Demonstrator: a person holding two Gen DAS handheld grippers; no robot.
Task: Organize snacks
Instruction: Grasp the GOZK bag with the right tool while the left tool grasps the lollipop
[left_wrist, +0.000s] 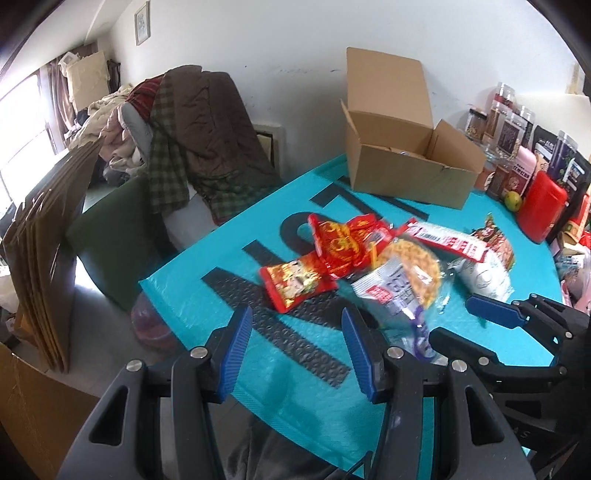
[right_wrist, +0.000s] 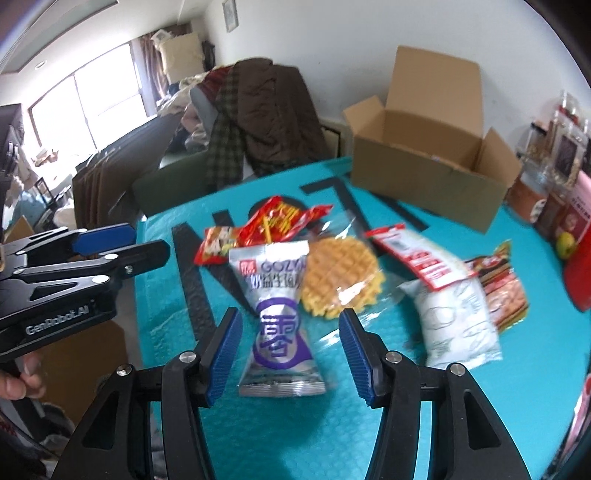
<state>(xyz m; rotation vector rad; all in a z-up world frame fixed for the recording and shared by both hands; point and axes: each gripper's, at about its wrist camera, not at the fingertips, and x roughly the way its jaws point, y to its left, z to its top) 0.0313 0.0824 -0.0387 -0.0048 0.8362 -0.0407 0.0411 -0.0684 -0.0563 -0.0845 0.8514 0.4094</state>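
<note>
Right gripper (right_wrist: 288, 354), jaws apart, is lining up on the silver-purple snack packet (right_wrist: 279, 325): light, crinkly, slippery; pinch mid-body. Left gripper (left_wrist: 295, 354) is hovering open.

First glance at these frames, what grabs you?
A heap of snack packets mid-table on the teal mat, with the silver-and-purple packet lying nearest, between the open right gripper. Behind stands an open cardboard box. The left gripper hangs open over the mat's near edge.
</note>
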